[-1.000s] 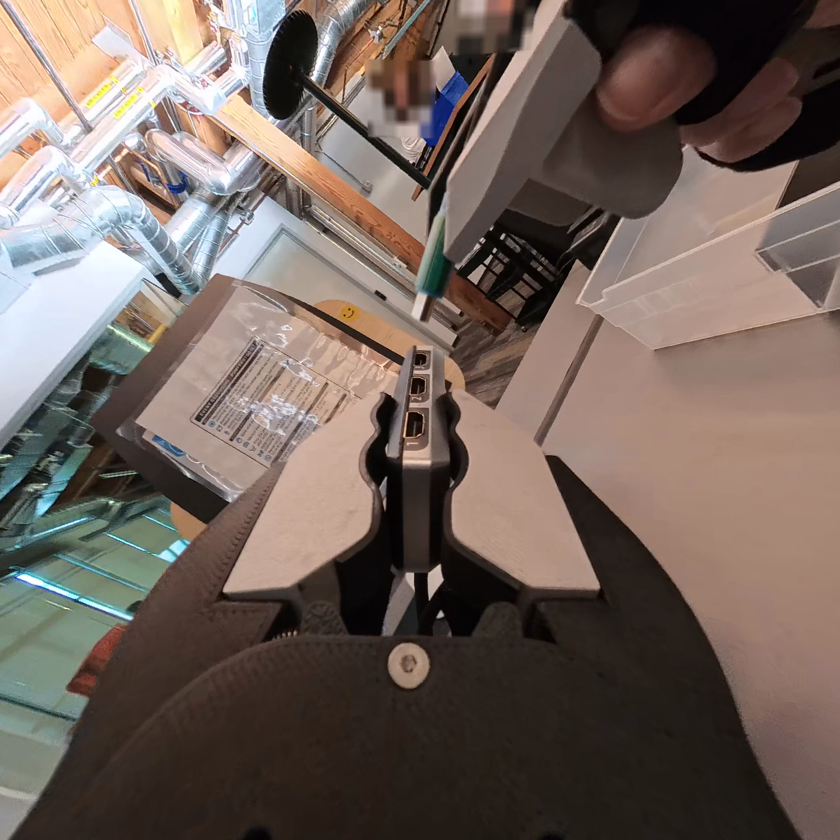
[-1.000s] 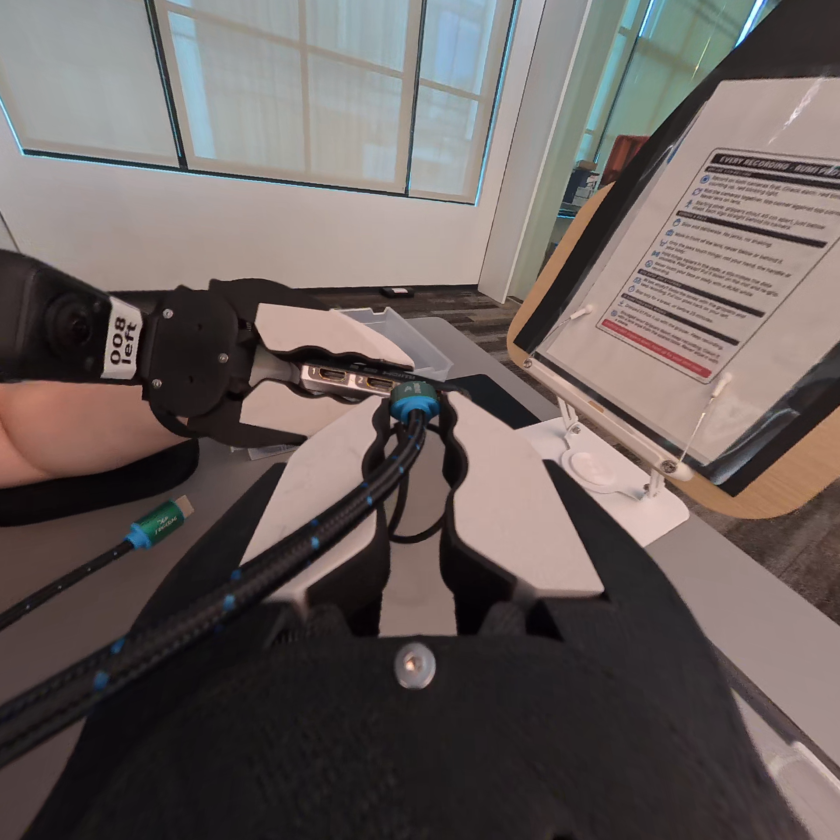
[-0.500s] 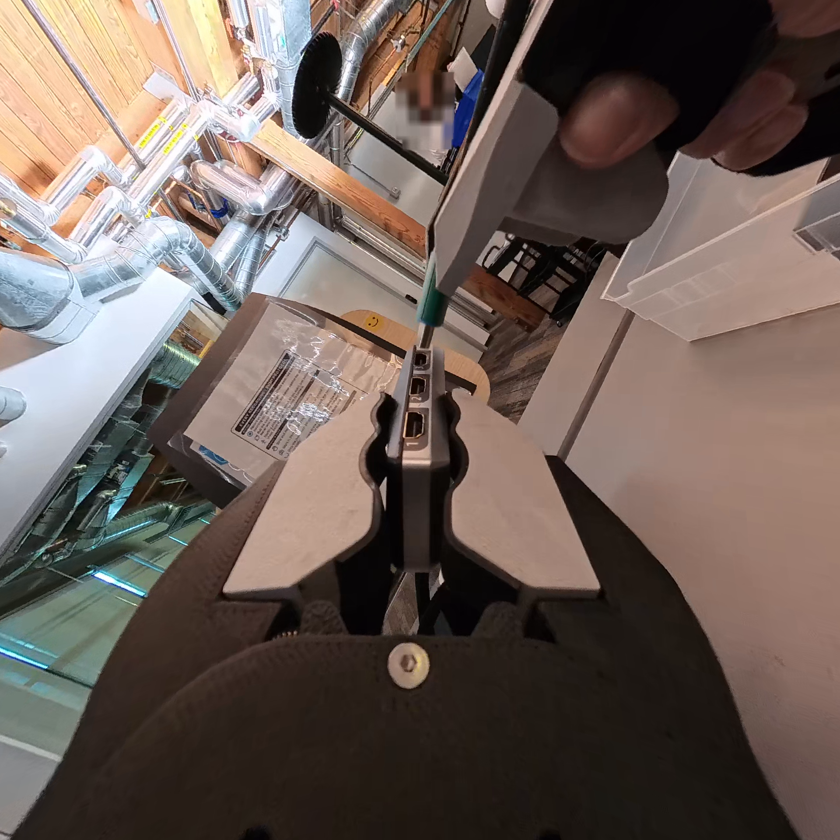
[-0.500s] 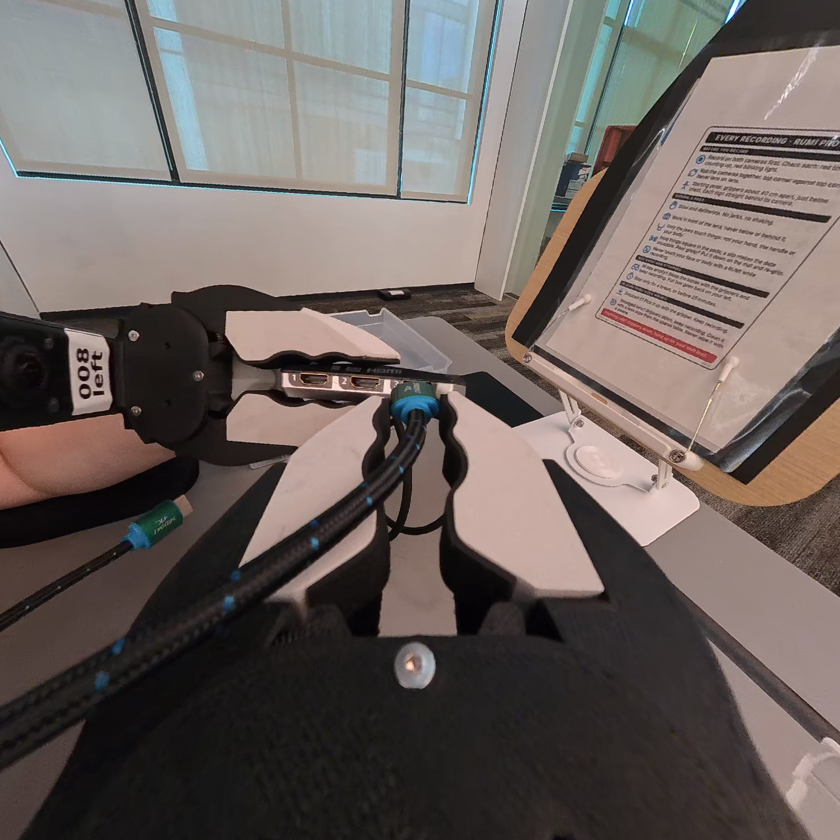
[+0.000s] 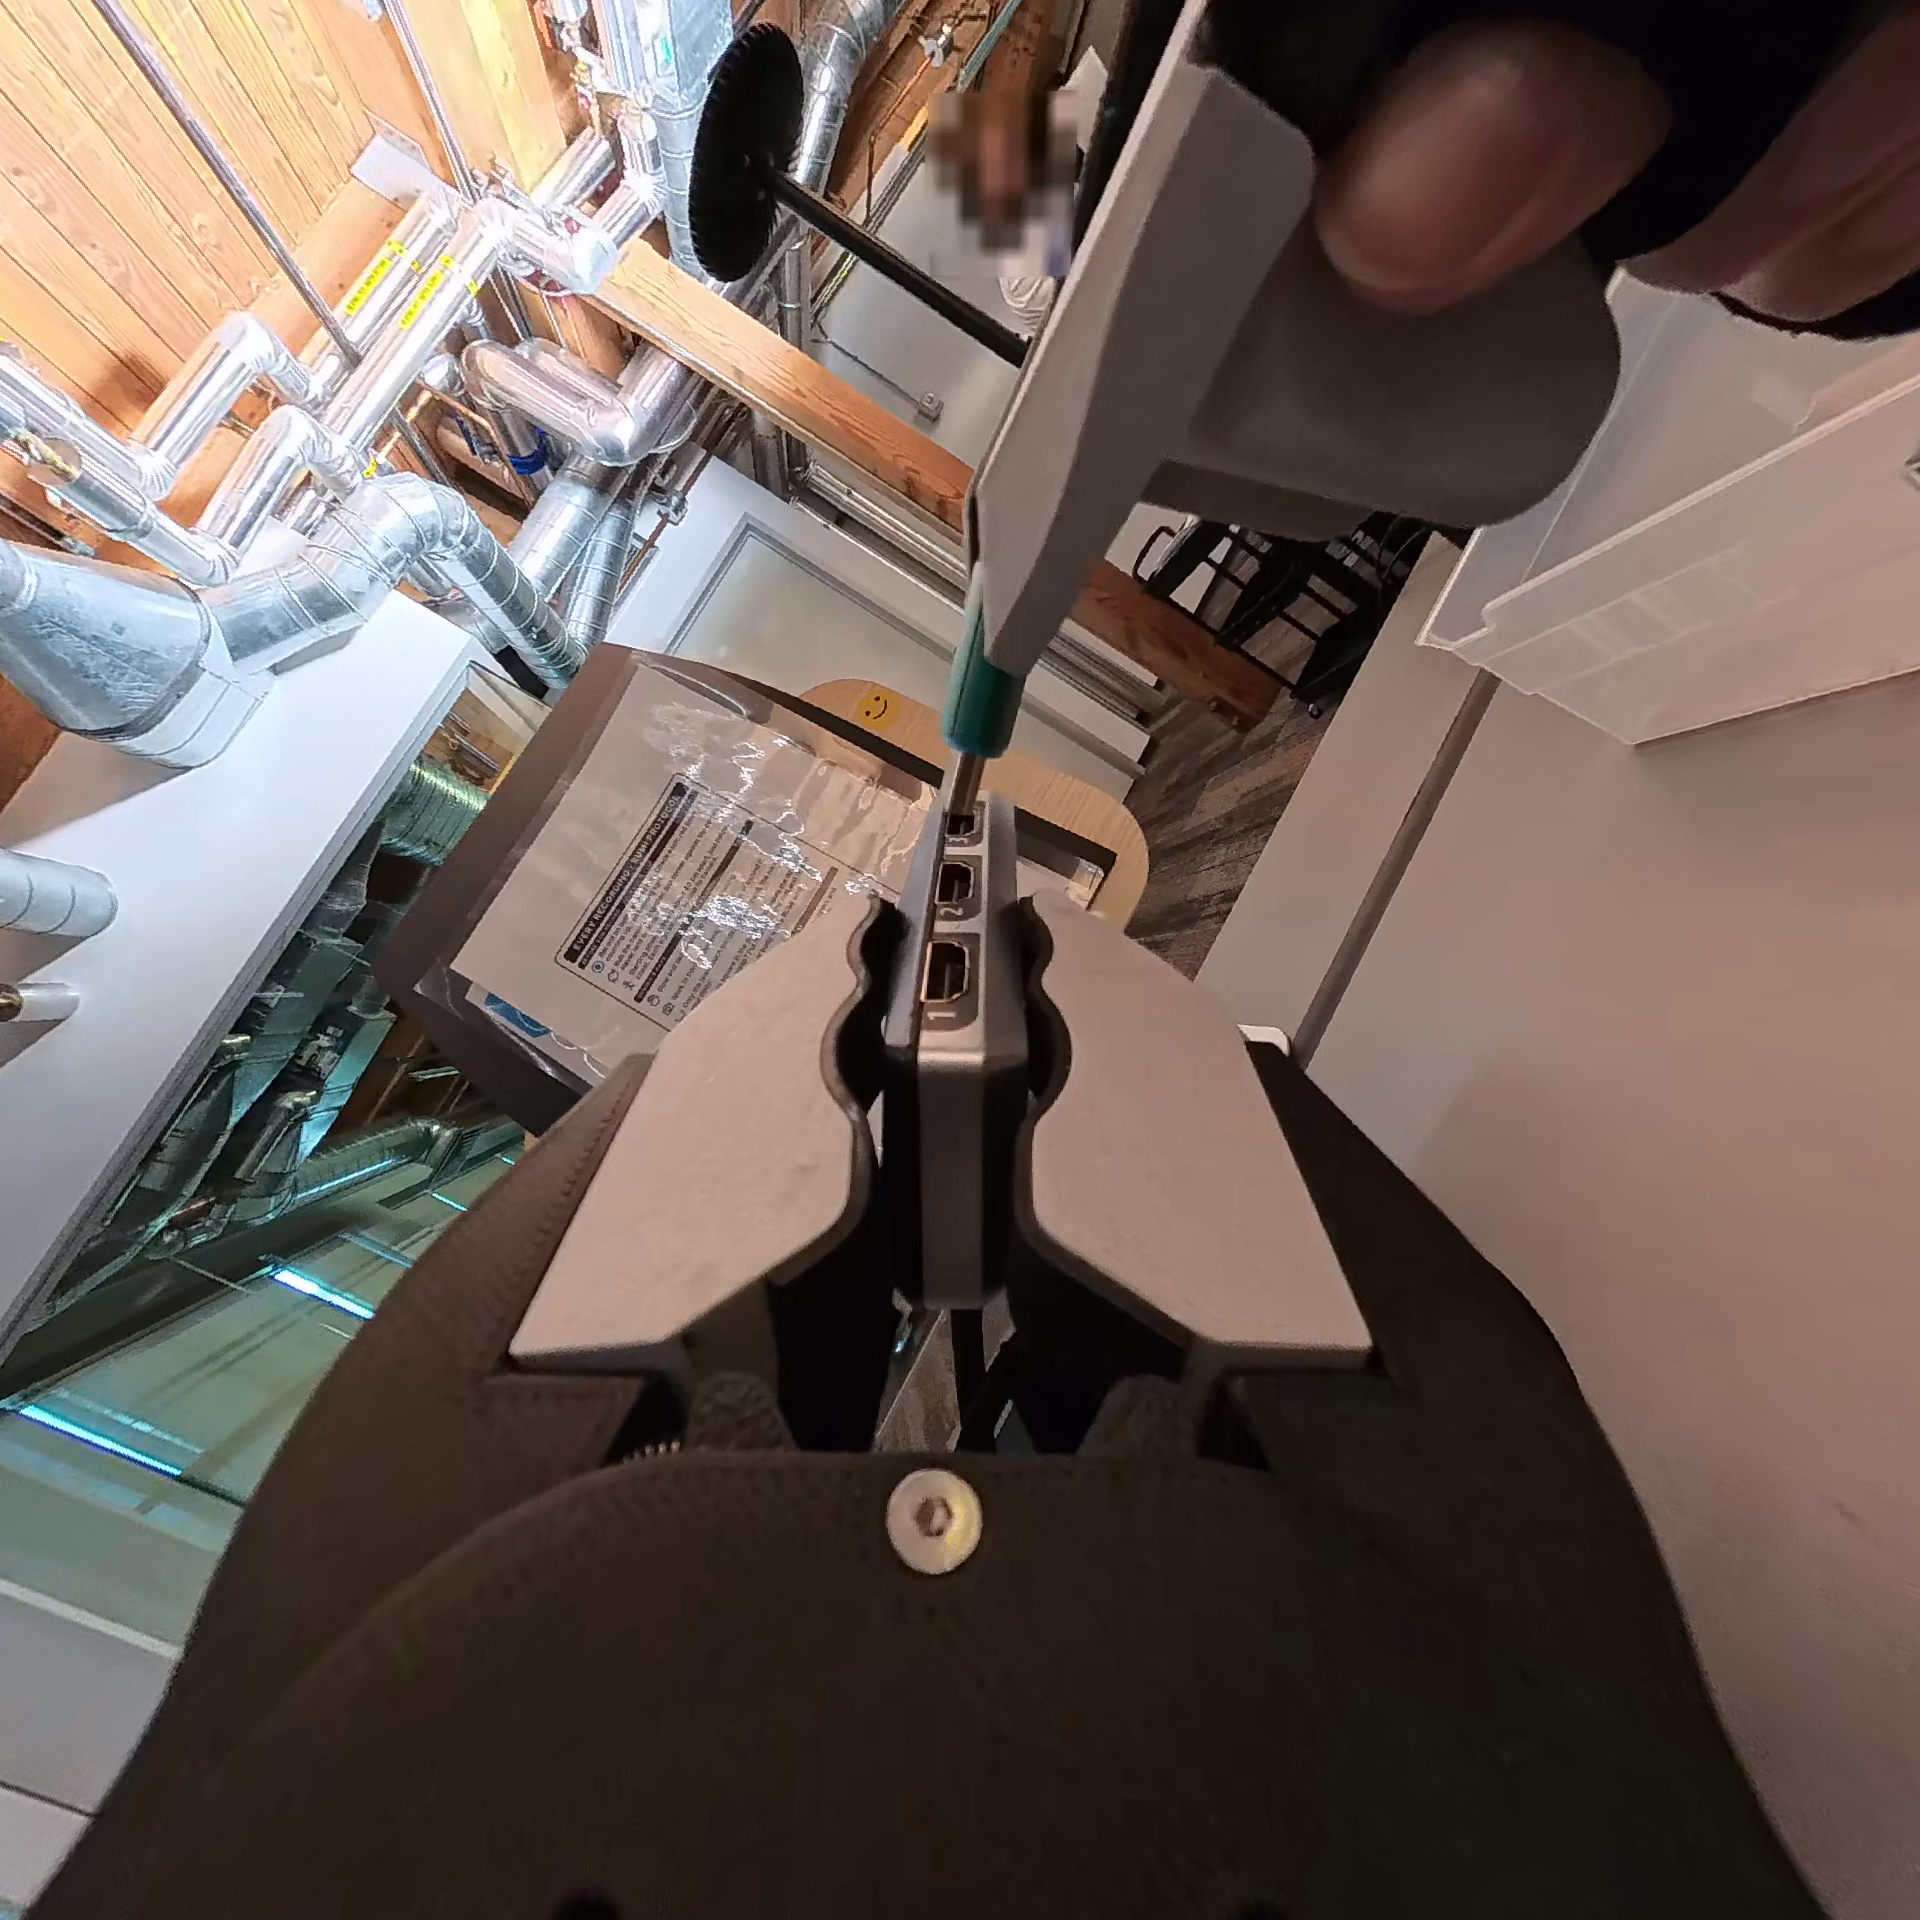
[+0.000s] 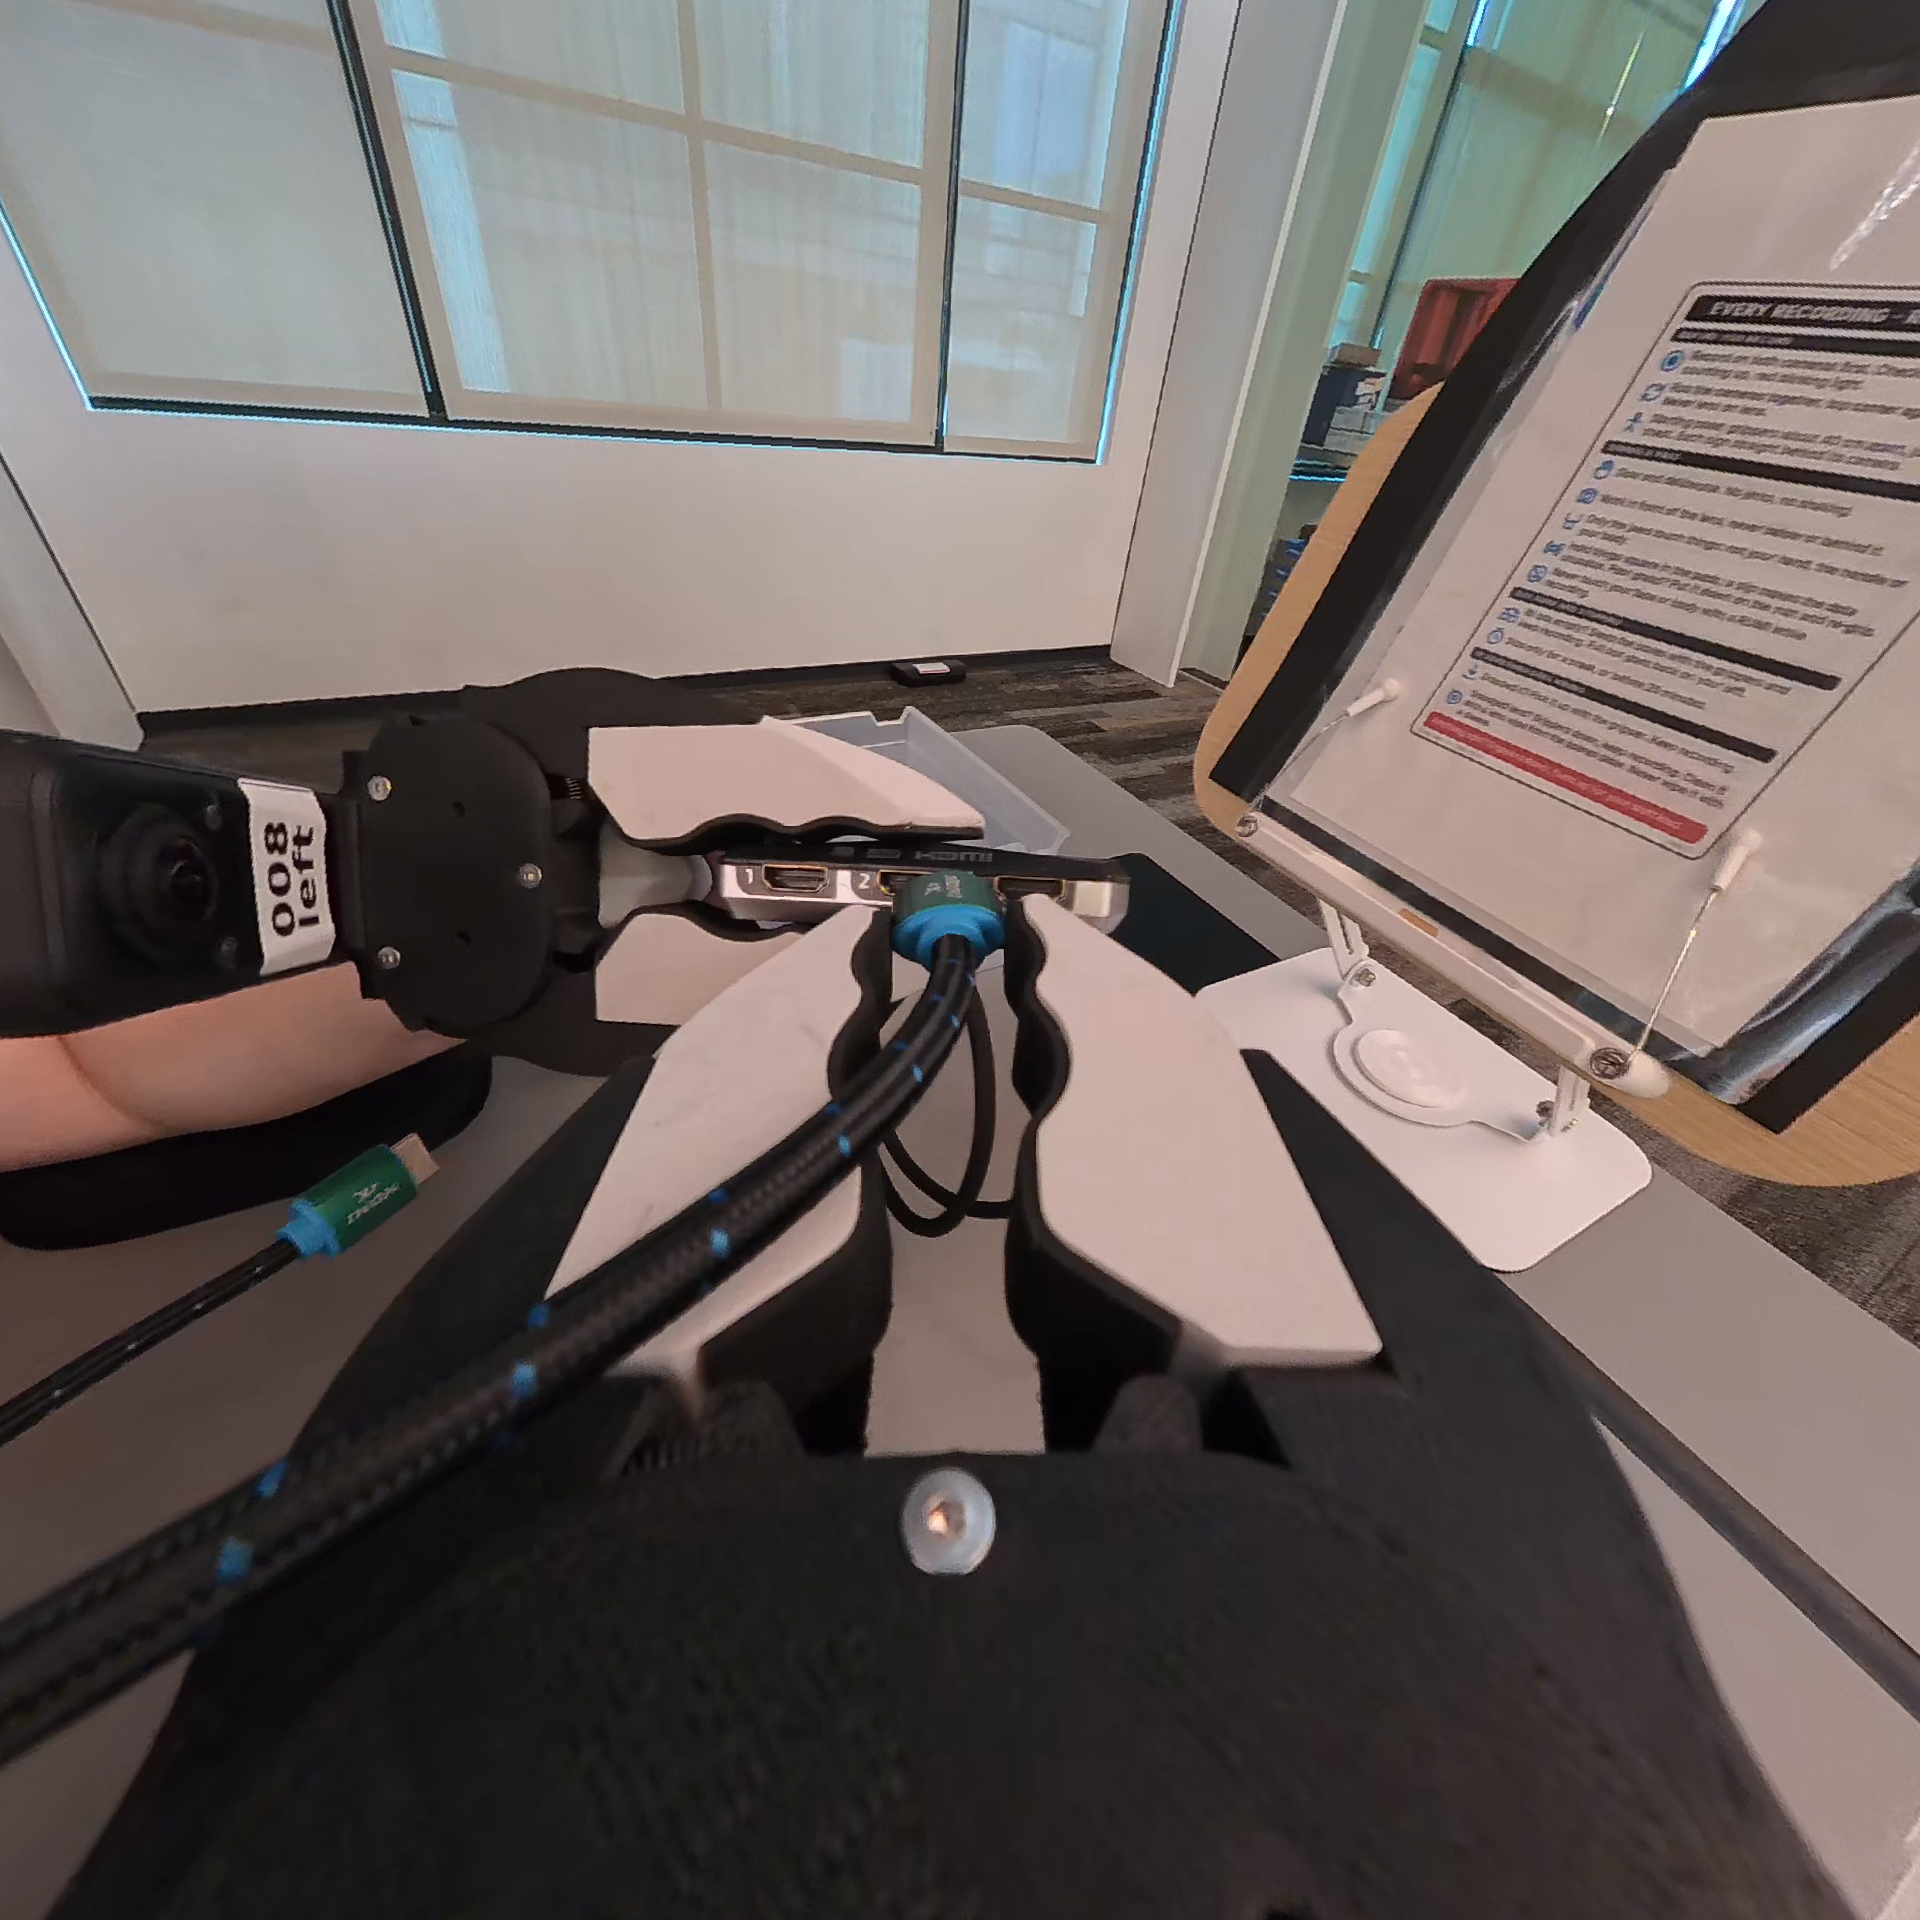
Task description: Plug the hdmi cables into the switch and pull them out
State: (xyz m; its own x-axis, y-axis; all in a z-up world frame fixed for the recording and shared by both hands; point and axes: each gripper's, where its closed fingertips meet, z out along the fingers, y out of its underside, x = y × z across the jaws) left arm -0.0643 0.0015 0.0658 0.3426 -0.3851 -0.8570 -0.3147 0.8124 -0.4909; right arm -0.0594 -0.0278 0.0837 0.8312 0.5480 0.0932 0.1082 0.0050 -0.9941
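Plug (image 6: 940,902) advanced since a second ago, tip now at switch (image 5: 956,1049) port, twelve o'clock; insertion imminent. Right gripper (image 6: 943,940) clamps plug; left gripper (image 5: 951,997) clamps switch.

Bright, even daylight comes through the large windows (image 6: 665,208) in the right wrist view, leaving only soft shadows on the surface (image 6: 1714,1382). Glare streaks the plastic-covered sheet (image 5: 727,862) in the left wrist view. Both wide-angle pictures bend straight lines near the edges; the thumb (image 5: 1475,156) close to the lens is soft.
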